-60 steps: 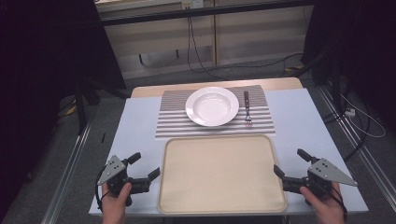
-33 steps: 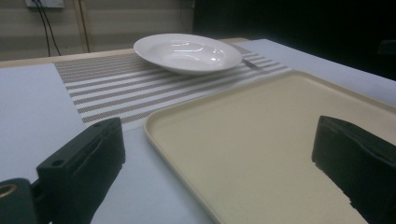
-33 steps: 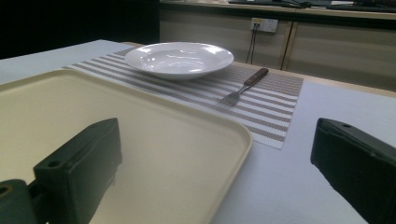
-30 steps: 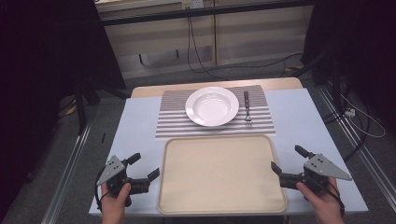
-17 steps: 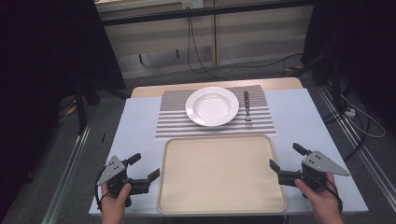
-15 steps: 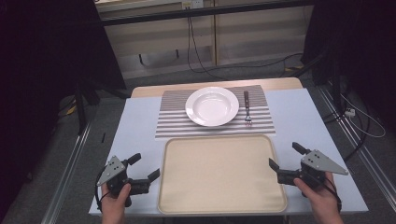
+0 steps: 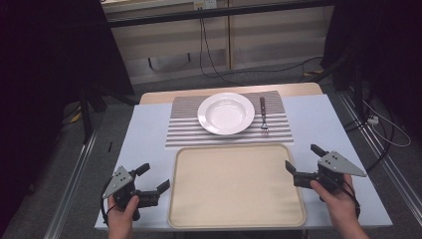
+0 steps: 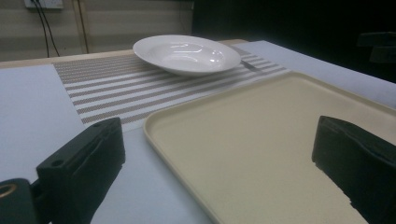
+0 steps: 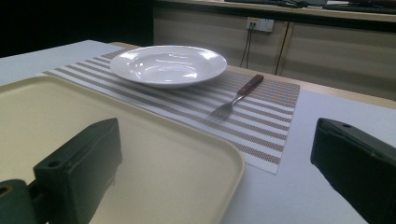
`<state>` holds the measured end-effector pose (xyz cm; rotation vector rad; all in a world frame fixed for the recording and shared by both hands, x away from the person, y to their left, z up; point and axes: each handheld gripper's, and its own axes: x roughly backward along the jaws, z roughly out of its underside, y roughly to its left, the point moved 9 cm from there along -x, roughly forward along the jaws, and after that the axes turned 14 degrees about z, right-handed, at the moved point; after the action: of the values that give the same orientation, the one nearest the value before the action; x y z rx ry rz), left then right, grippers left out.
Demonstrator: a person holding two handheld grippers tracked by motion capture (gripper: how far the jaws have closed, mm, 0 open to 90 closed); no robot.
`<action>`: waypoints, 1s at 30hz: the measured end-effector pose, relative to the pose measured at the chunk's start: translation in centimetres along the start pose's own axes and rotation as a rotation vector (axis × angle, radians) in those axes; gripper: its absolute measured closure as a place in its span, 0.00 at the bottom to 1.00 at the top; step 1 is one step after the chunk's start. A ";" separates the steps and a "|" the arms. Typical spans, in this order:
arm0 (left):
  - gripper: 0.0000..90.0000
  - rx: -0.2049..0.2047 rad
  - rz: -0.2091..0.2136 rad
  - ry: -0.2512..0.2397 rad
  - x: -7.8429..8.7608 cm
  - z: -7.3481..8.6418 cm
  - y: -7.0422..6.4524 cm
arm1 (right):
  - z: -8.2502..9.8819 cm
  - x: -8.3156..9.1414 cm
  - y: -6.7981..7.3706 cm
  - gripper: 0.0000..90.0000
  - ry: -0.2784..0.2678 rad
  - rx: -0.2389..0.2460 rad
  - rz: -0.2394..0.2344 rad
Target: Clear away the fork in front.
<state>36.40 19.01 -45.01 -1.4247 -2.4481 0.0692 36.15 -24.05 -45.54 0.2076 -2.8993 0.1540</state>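
Both grippers poised to take the empty tray by its side rims.

The left gripper point(image 7: 153, 178) and right gripper point(image 7: 303, 163), jaws spread wide, flank the flat cream plastic tray point(image 7: 237, 185) at the table's near edge. Close evenly on opposite rims and lift level. Beyond lie the striped placemat point(image 7: 184, 130), white round plate point(image 7: 226, 113) and wooden-handled fork point(image 7: 263, 114).

- The tray point(image 7: 237, 185) lies at the near edge of the surface point(image 7: 144, 139).
- The placemat point(image 7: 184, 130) lies just behind it.
- On the placemat, the plate point(image 7: 226, 113) sits left of the fork point(image 7: 263, 114).
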 end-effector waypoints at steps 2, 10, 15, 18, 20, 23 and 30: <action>0.03 -0.002 0.001 -0.001 0.0 0.0 0.0 | -0.2 -0.4 -0.2 0.02 0.000 0.001 0.009; 0.03 -0.005 -0.001 -0.004 0.1 -0.1 0.2 | -0.6 -1.8 -0.1 0.02 0.001 0.001 0.008; 0.03 -0.001 0.001 -0.008 0.1 -0.1 0.2 | -0.8 -2.4 -0.2 0.02 0.004 0.005 0.015; 0.03 0.002 0.003 -0.009 0.0 -0.1 0.3 | -1.1 -2.7 -0.5 0.02 -0.002 -0.004 0.021; 0.03 0.001 0.004 -0.009 -0.1 -0.1 0.3 | -1.2 -3.0 -0.6 0.02 -0.001 -0.005 0.023; 0.03 0.001 0.004 -0.008 0.0 -0.1 0.3 | -1.2 -3.5 -0.6 0.02 0.006 -0.007 0.024; 0.03 0.001 0.004 -0.010 -0.1 -0.1 0.4 | -1.2 -4.1 -0.7 0.02 0.016 0.003 0.029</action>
<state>36.76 19.13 -45.02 -1.4319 -2.4534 0.0794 40.48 -24.04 -45.24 0.1648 -2.8870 0.1648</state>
